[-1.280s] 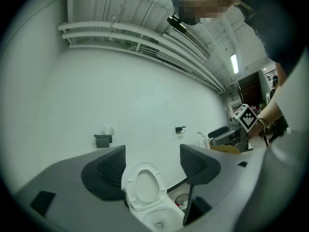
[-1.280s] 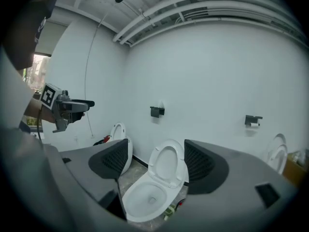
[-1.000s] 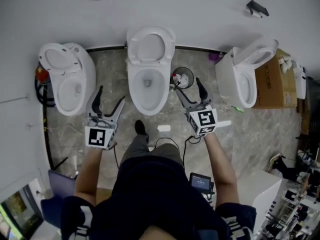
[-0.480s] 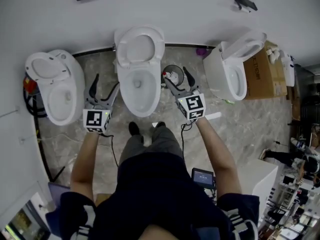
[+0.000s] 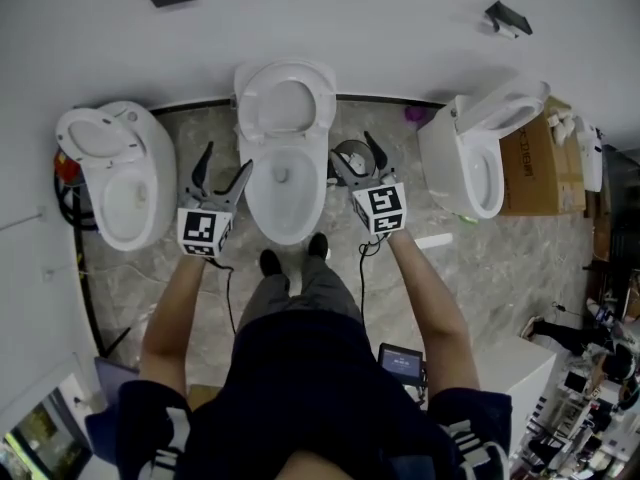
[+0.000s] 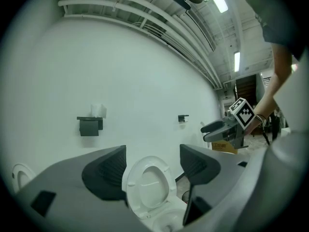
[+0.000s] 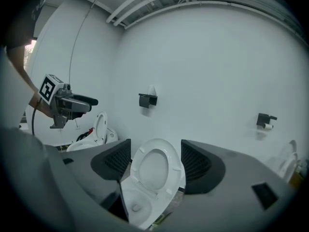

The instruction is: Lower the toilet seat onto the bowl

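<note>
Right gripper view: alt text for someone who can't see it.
A white toilet seat stands raised above its bowl, between the open jaws of the right gripper, which have just been closing with nothing gripped. The left gripper hovers at left.

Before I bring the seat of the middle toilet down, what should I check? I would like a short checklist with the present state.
1. Seat raised against the wall: ok.
2. Bowl rim free of things: ok.
3. Left claw open, empty: ok.
4. Right claw open, empty, jaws just closing slightly: ok.
5. A claw touching the seat: not ok, both are beside the bowl.
</note>
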